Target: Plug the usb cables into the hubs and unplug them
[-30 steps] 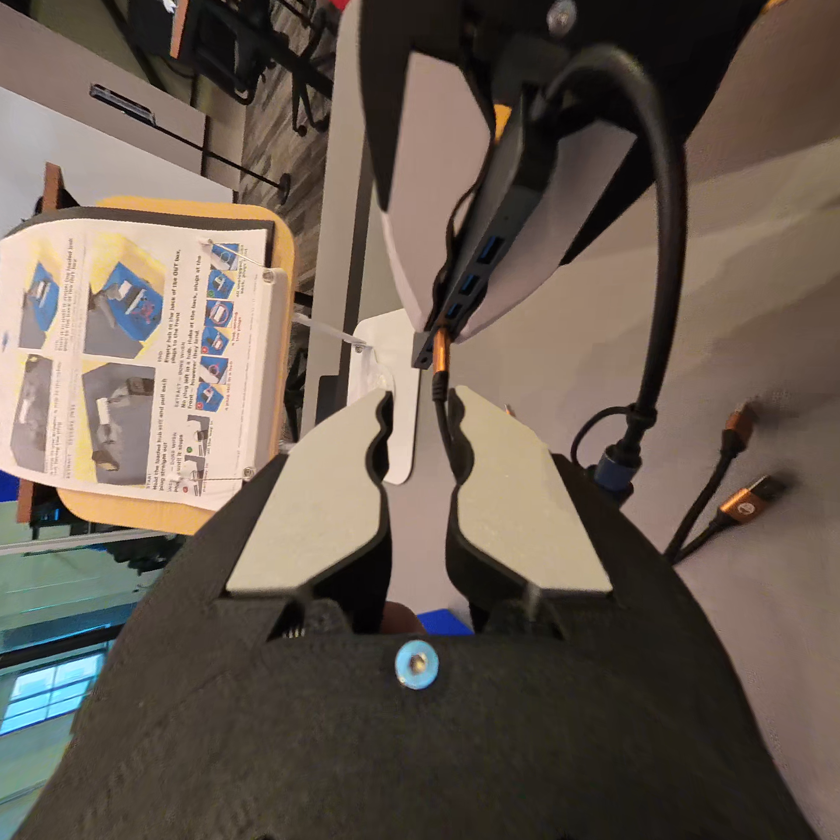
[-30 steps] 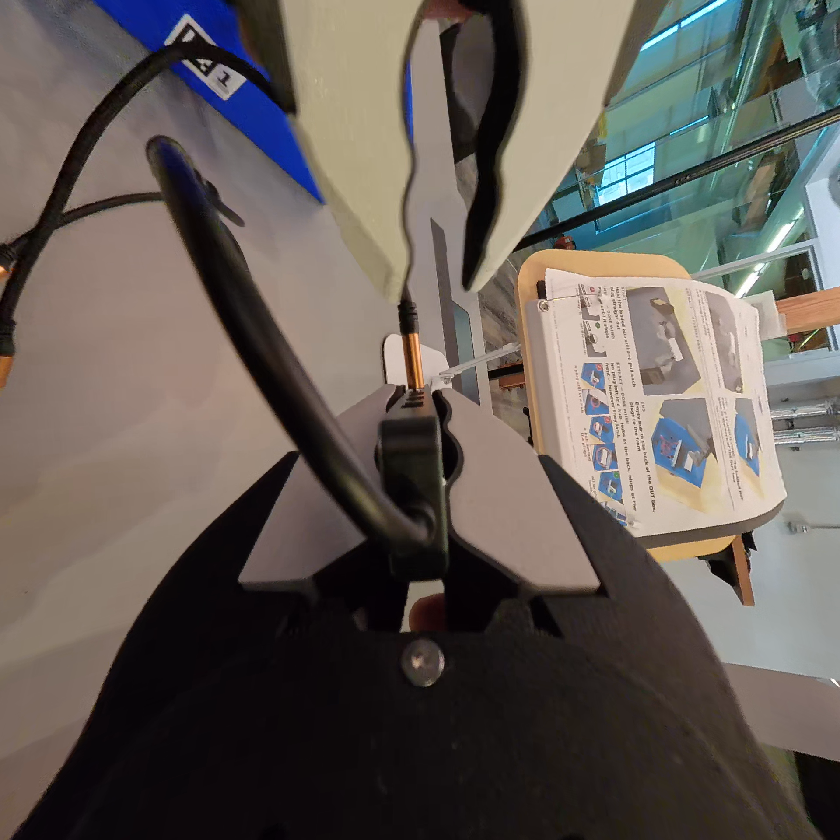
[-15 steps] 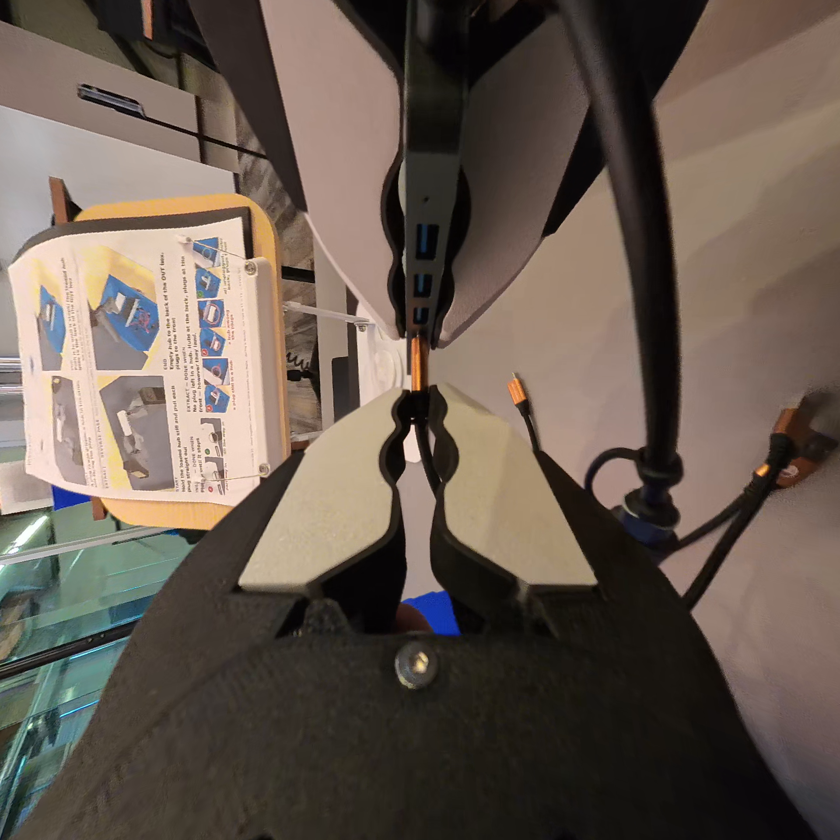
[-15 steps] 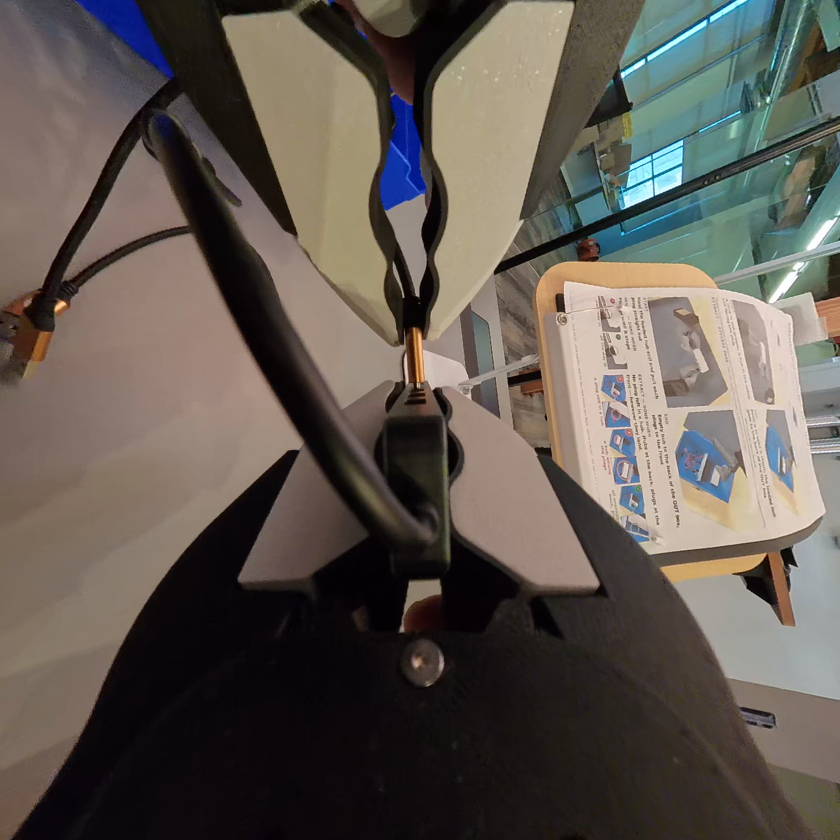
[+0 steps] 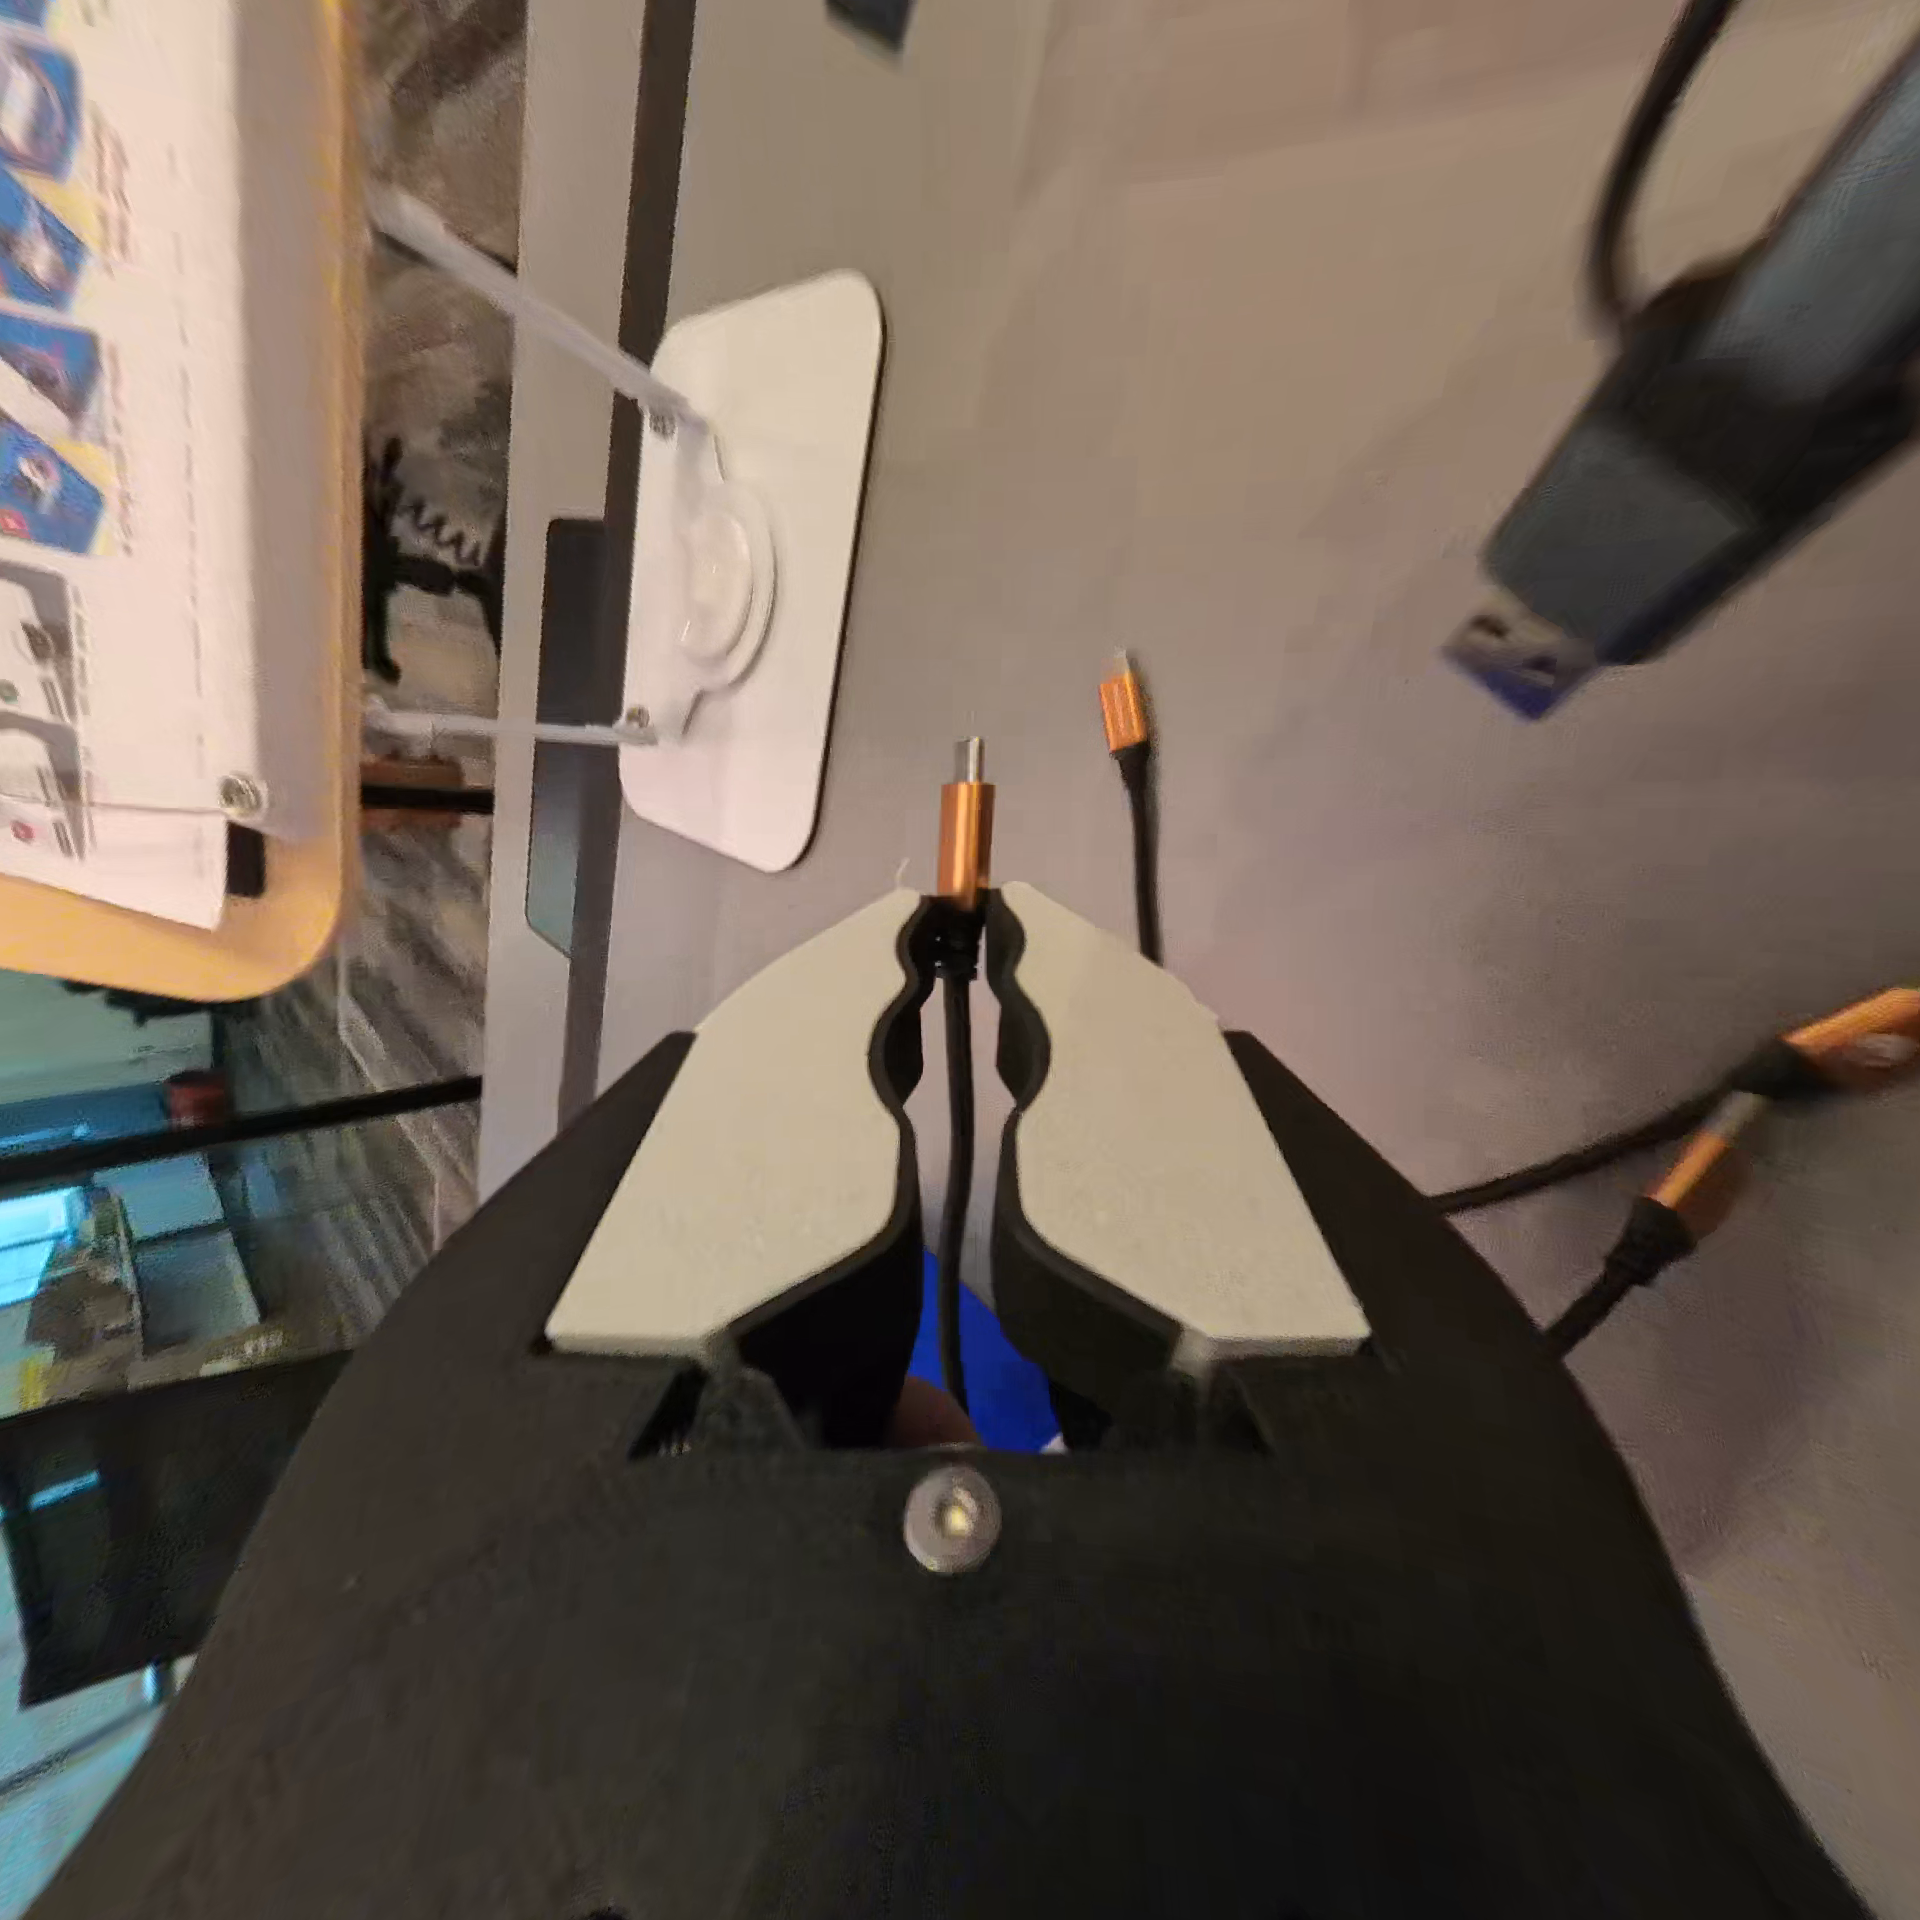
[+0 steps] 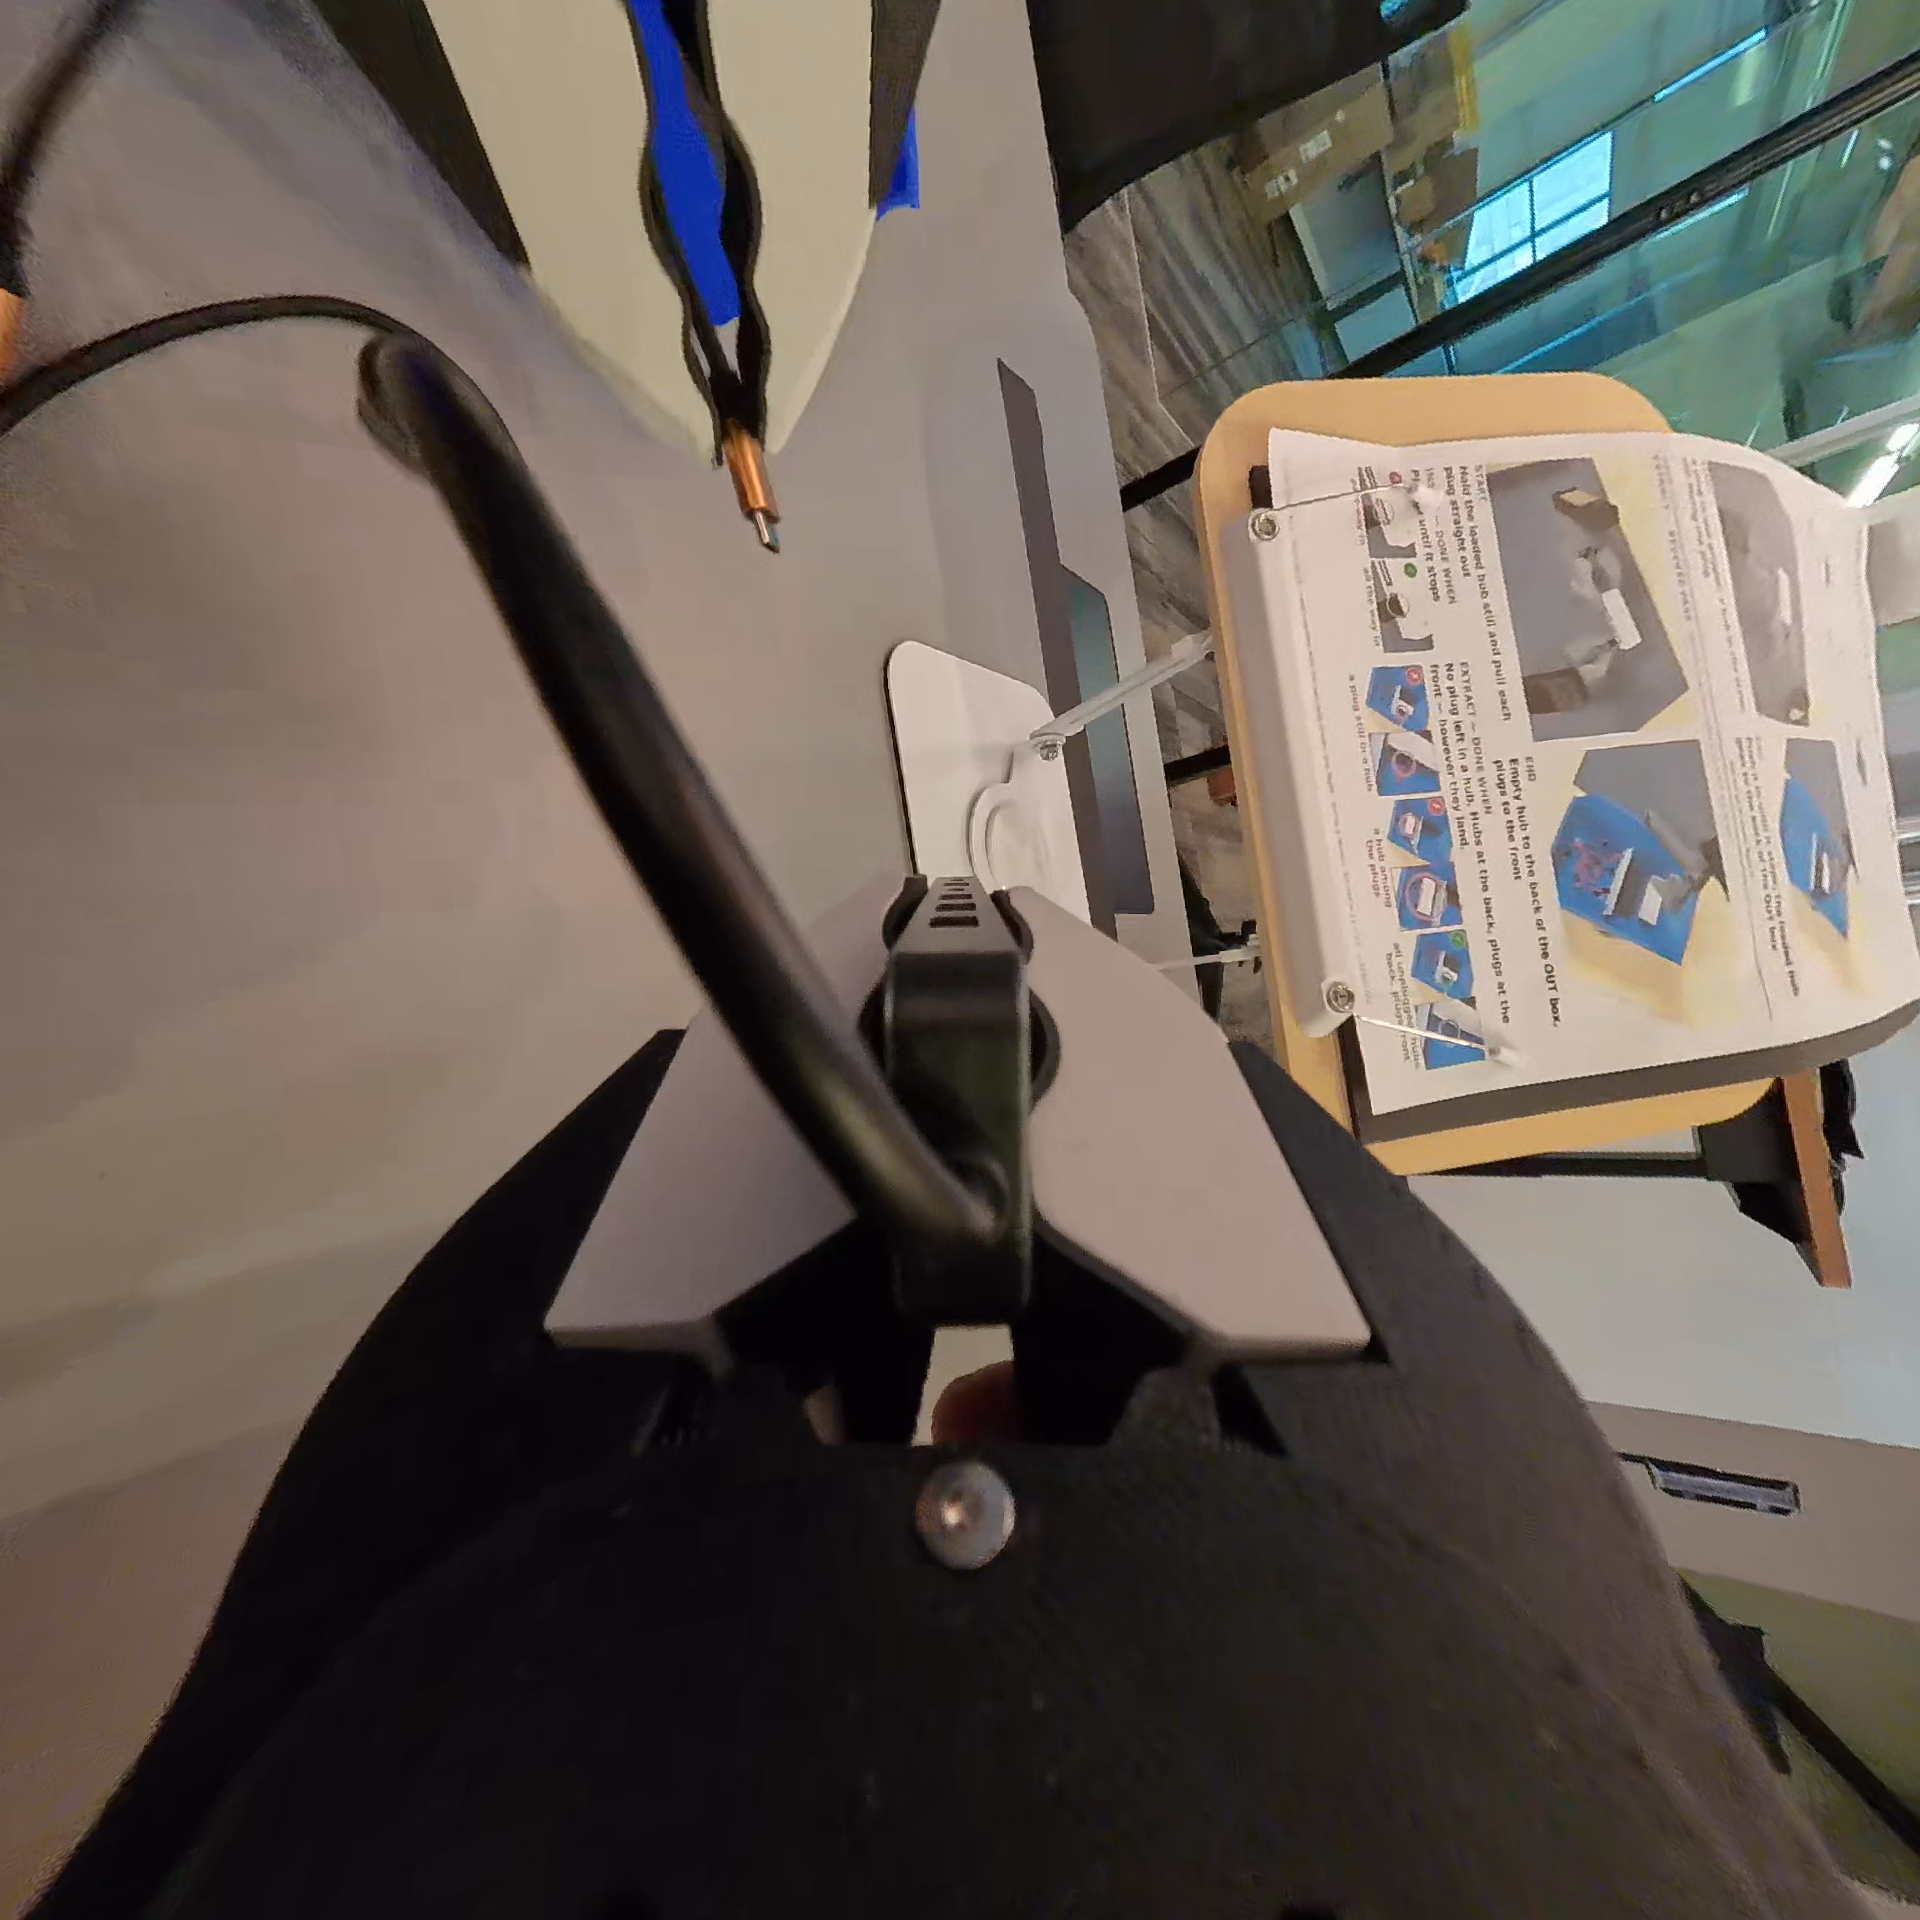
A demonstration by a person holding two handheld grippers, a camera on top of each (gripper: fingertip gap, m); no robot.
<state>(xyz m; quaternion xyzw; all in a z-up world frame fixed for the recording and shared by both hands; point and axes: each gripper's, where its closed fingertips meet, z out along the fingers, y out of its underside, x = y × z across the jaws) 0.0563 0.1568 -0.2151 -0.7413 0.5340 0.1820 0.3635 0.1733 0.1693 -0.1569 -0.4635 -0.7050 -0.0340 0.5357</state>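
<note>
My left gripper (image 5: pixel 961 914) is shut on a thin black USB cable just behind its orange plug (image 5: pixel 964 836), whose metal tip sticks out free in the air. My right gripper (image 6: pixel 956 904) is shut on a slim black hub (image 6: pixel 951 1039), ports facing forward. The hub's thick black cable (image 6: pixel 623 707) arcs away to the left. In the right wrist view the left gripper (image 6: pixel 743 416) hangs above, and its orange plug (image 6: pixel 753 488) is clear of the hub. A blurred dark plug with a blue tip (image 5: pixel 1621 540) hangs at the upper right of the left wrist view.
Three other orange plugs lie on the grey table: one just right of mine (image 5: pixel 1122 712), two at the right edge (image 5: pixel 1849 1049) (image 5: pixel 1694 1184). A white stand base (image 6: pixel 956 748) holds an instruction sheet (image 6: pixel 1558 779) beyond the table edge. Something blue (image 6: pixel 686 156) shows behind the left gripper. One gripper's finger ends stand about 12 centimetres off the other's.
The orange plug was seated in the hub's end port; now it is out. The two grippers have drawn apart, and the hub has left the left wrist view.
</note>
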